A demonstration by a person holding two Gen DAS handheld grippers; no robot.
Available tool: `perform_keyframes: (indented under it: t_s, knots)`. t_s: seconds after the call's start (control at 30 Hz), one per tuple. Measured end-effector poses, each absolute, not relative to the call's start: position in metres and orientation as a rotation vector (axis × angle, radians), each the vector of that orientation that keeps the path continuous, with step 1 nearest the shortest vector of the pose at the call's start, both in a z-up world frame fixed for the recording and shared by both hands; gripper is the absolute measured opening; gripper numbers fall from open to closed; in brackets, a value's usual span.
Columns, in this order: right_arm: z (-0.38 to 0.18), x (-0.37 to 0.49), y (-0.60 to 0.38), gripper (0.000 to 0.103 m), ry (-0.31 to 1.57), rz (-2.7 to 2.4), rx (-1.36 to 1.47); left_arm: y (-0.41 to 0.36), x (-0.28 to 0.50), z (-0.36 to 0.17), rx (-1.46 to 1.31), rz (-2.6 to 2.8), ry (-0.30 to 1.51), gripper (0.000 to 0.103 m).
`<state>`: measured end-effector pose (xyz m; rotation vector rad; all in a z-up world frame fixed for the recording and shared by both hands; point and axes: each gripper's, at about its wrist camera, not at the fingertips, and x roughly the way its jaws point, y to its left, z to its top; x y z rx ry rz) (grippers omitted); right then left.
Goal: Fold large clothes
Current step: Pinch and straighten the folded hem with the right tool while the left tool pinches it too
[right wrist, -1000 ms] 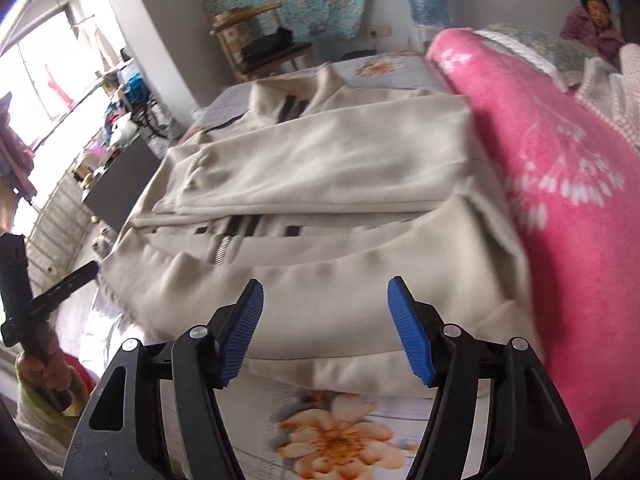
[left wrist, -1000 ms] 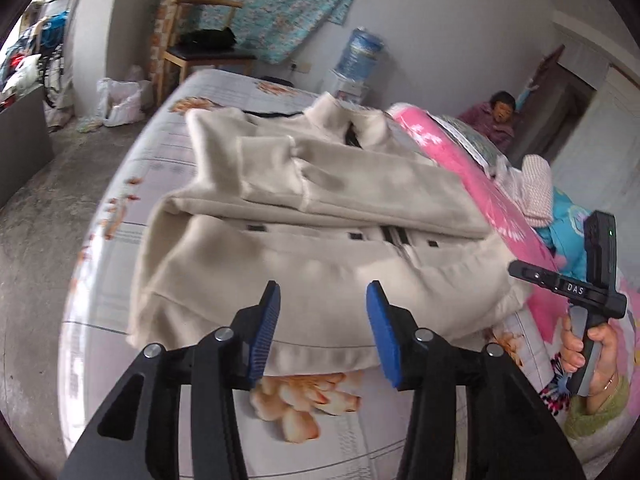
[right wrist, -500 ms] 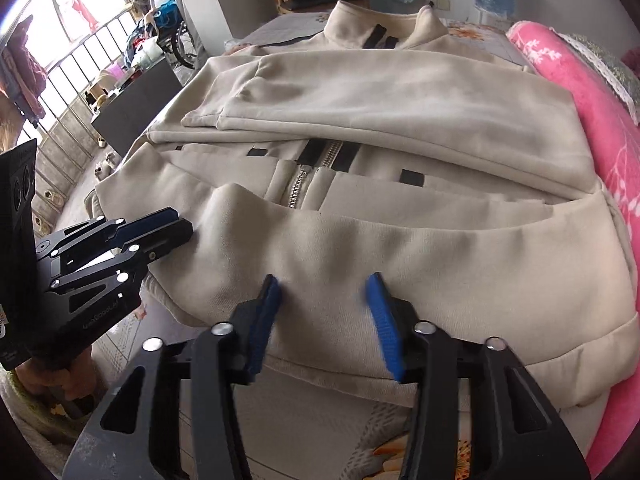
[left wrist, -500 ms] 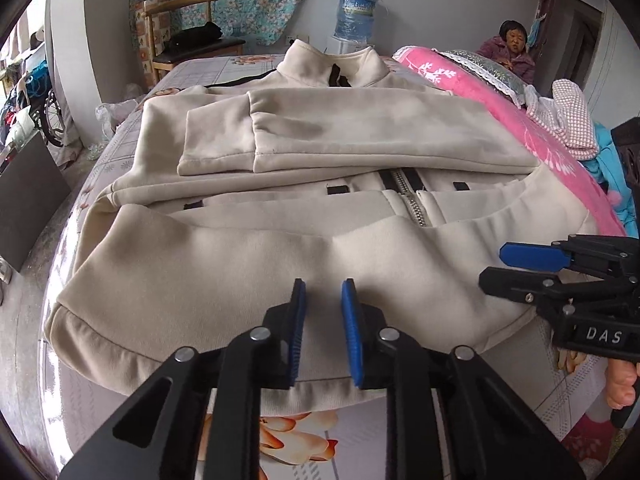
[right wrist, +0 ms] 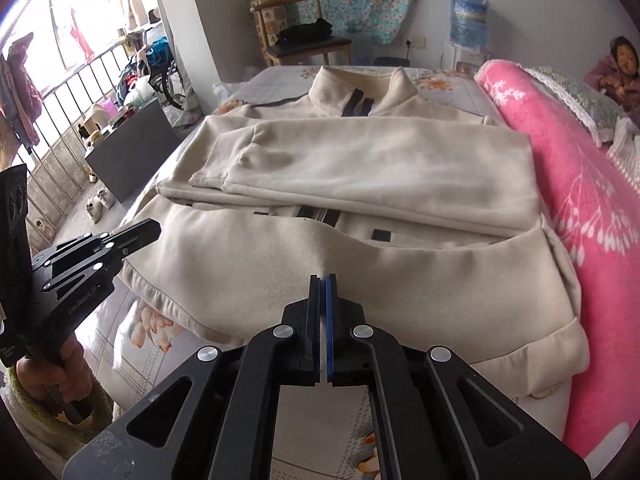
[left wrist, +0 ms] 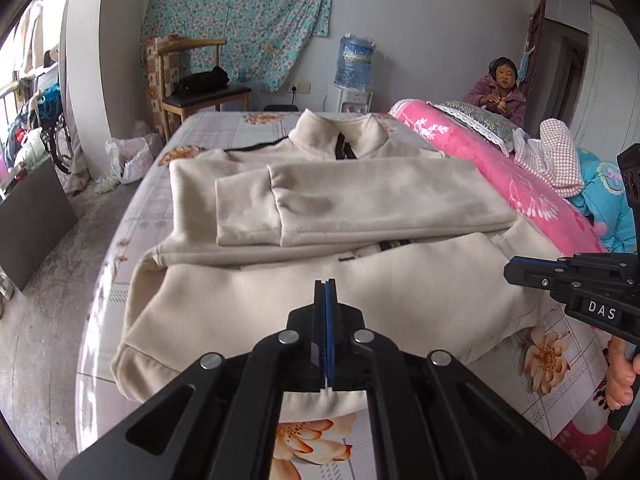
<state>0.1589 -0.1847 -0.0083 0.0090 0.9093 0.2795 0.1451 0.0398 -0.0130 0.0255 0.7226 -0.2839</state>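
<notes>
A cream fleece jacket (left wrist: 360, 288) lies spread across the middle of the frame on a bed (left wrist: 208, 128) whose sheet is pale, checked and printed with orange flowers. The cloth looks soft and thick, with a stand-up collar at the far end, a dark zip down the front and small black tabs beside it. Both sleeves are folded flat across the chest, ribbed cuffs toward the left of the frame, and the ribbed bottom hem lies nearest the cameras.

The left hand-held gripper (left wrist: 325, 284), black with blue rubber pads, has just closed; its pads meet flat at the lower centre of its own view, and whether any cloth is caught between them cannot be told. The right hand-held gripper (right wrist: 322, 280) has likewise just closed, pads together over the hem. In the left view its side carries white letters "DAS". The left one's side, in the right view, reads "GenRobot".

A fuzzy pink blanket (right wrist: 580, 184) with white sprigs lies along the right side.
</notes>
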Motion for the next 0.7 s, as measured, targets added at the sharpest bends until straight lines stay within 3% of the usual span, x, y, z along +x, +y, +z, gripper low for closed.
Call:
perform_keyframes:
  t_s: [0.43, 0.57, 0.63, 0.7]
  knots:
    - [-0.066, 0.193, -0.184, 0.0, 1.023, 0.275, 0.036, 0.099, 0.169, -0.039, -0.105, -0.231, 0.841, 0.001]
    - [-0.066, 0.191, -0.178, 0.004, 1.033, 0.287, -0.022, 0.115, 0.17, -0.051, -0.131, -0.212, 0.907, 0.035]
    - [-0.059, 0.19, -0.181, 0.009, 1.045, 0.309, -0.006, 0.118, 0.171, -0.054, -0.121, -0.205, 0.915, 0.037]
    - [-0.047, 0.188, -0.184, 0.021, 1.03, 0.332, 0.01, 0.117, 0.175, -0.059, -0.111, -0.205, 0.938, 0.042]
